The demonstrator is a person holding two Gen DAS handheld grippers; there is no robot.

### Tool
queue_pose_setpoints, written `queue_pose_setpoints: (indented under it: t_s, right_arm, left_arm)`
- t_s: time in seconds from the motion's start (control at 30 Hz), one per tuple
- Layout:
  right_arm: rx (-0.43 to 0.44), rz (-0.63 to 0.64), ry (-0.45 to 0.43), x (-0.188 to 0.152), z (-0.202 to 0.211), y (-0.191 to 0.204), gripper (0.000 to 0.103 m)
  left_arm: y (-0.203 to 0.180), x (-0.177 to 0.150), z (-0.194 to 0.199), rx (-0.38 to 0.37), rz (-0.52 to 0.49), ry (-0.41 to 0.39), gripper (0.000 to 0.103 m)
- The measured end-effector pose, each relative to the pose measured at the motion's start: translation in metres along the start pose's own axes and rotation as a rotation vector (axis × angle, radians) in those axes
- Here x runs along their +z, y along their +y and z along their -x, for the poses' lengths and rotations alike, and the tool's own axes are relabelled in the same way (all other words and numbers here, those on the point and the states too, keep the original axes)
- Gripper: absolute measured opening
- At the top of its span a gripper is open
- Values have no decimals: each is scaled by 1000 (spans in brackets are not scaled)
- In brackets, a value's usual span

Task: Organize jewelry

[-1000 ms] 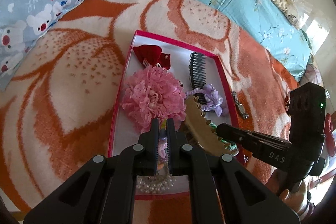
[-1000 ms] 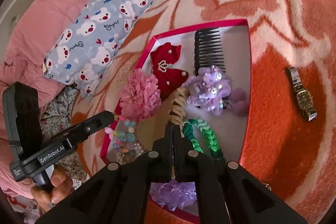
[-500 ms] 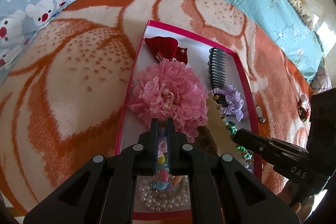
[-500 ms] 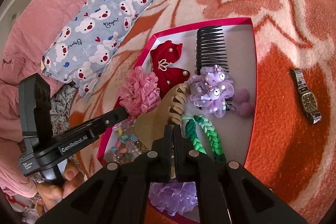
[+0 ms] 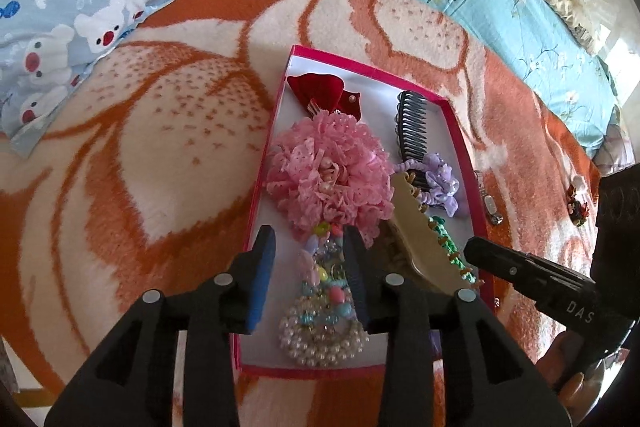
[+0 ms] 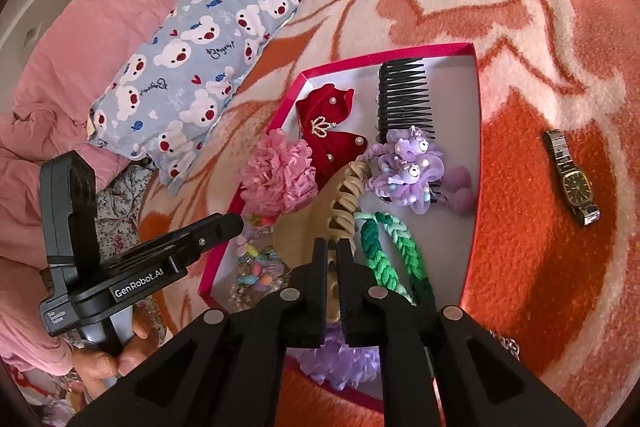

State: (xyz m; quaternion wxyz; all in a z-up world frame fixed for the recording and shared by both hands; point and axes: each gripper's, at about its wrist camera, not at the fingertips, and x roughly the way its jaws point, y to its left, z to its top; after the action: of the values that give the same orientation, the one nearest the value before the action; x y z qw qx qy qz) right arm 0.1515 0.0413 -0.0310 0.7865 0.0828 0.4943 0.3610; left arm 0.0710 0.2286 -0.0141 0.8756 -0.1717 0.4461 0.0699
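Right wrist view: "GenRobot.AI" on spread left hand-held gripper (image 6: pixel 236 227); right hand-held gripper (image 6: pixel 333 255) clamping tan hair claw (image 6: pixel 346 195).

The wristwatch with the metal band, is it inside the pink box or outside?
Outside. The wristwatch lies on the orange blanket, right of the pink box rim, apart from it.

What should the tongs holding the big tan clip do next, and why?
Probably lower the tan hair clip into the pink box and open. The right tongs grip it tilted above the green braid; the left tongs are already open over the beads.
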Motion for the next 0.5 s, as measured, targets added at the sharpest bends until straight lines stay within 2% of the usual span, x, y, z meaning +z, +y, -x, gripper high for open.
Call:
queue_pose_setpoints:
  t_s: [0.07, 0.1, 0.23, 0.33, 0.5]
  right_arm:
    - [1, -8, -14, -3, 8, -2, 32]
    - [-1, -10, -20, -4, 11, -2, 35]
    - [-7, -20, -40, -10, 27, -6, 36]
    - [-12, -34, -60, -14, 38, -9, 47]
    - [-10, -72, -89, -21, 55, -18, 56]
  left_arm:
    - [0, -3, 4, -1, 4, 3, 38]
    - [0, -4, 6, 1, 5, 2, 44]
    - [-2, -12, 14, 7, 9, 6, 47]
    - [-4, -17, 18, 7, 12, 10, 58]
    - [-7, -26, 29, -15, 14, 14, 61]
